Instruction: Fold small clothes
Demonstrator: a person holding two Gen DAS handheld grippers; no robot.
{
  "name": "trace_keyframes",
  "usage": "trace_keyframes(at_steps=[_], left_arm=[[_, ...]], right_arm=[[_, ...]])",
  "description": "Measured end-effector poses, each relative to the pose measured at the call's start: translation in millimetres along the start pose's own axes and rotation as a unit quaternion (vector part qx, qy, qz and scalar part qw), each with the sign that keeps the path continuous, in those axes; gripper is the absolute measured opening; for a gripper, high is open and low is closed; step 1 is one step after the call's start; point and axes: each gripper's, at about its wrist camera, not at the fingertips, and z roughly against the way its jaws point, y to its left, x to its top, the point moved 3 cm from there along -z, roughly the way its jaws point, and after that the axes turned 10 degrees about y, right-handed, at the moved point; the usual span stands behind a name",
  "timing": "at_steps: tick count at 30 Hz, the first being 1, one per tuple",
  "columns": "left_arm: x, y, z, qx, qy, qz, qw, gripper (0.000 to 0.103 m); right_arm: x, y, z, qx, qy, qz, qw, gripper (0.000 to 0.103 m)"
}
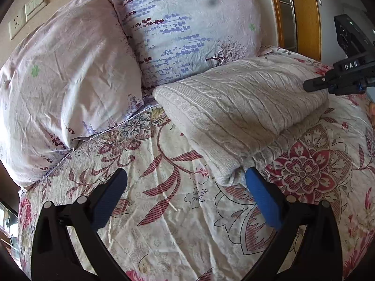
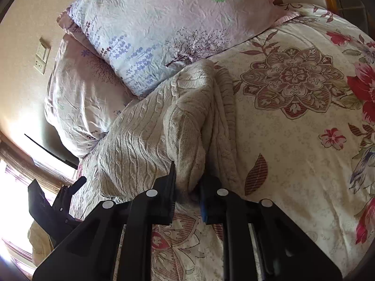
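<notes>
A cream cable-knit sweater (image 1: 243,114) lies folded on the floral bedspread (image 1: 164,210), just below the pillows. My left gripper (image 1: 187,175) is open and empty; its blue-padded right finger (image 1: 262,199) touches the sweater's near corner. My right gripper (image 2: 187,182) is shut on a fold of the sweater (image 2: 164,126) at its right edge and holds that fold raised. The right gripper also shows at the right edge of the left wrist view (image 1: 339,82), at the sweater's far corner. The left gripper shows low at the left of the right wrist view (image 2: 58,206).
Two pillows, one pink (image 1: 58,89) and one with lavender print (image 1: 187,30), lean at the head of the bed. A wall with a switch and socket (image 1: 25,16) is behind them. A wooden frame (image 1: 302,11) stands at the right. A bright window (image 2: 14,187) is to the left.
</notes>
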Motion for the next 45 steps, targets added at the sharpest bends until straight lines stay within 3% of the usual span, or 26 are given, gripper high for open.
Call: trace_keyframes(at_steps=[7,10,18,23,27,32,33,34,36,39,43,45], left_arm=[[14,2,-19,0.036,0.025,0.032,0.9985,0.101],[14,0,-22,0.052,0.033,0.027,0.9977,0.101],[5,-7,-15,0.054,0.046,0.006,0.9975,0.101],[4,1,-19,0.019,0.059,0.032,0.9975,0.101],[0,-1,-22,0.001,0.067,0.032,0.9973,0.101],[-8,10,0,-0.077,0.049,0.039,0.9950,0.101],[-9,16,7,-0.088,0.040,0.046,0.9943,0.101],[-9,23,12,-0.095,0.029,0.054,0.9936,0.101],[-3,38,18,-0.090,0.005,0.076,0.9930,0.101],[15,56,10,-0.059,-0.007,0.124,0.9905,0.101],[37,62,-13,-0.049,0.013,0.164,0.9852,0.101],[42,56,-24,-0.029,0.028,0.169,0.9848,0.101]], right_arm=[[6,7,7,-0.018,-0.015,0.014,1.000,0.013],[7,5,15,-0.006,-0.028,0.004,1.000,0.012],[6,7,35,0.005,-0.058,0.000,0.998,0.011],[-12,-8,24,-0.032,-0.033,-0.012,0.999,0.011],[-17,-33,12,-0.020,-0.019,-0.055,0.998,0.011],[-13,-22,21,-0.016,-0.011,-0.028,0.999,0.014],[-11,-21,27,-0.009,-0.017,-0.027,0.999,0.023],[-7,-21,35,-0.005,-0.026,-0.031,0.999,0.047],[8,-24,49,0.009,-0.054,-0.042,0.998,0.073],[41,-29,43,0.022,-0.053,-0.058,0.997,0.073],[89,-37,2,0.019,-0.011,-0.082,0.996,0.052],[104,-36,-18,0.008,0.009,-0.087,0.996,0.049]])
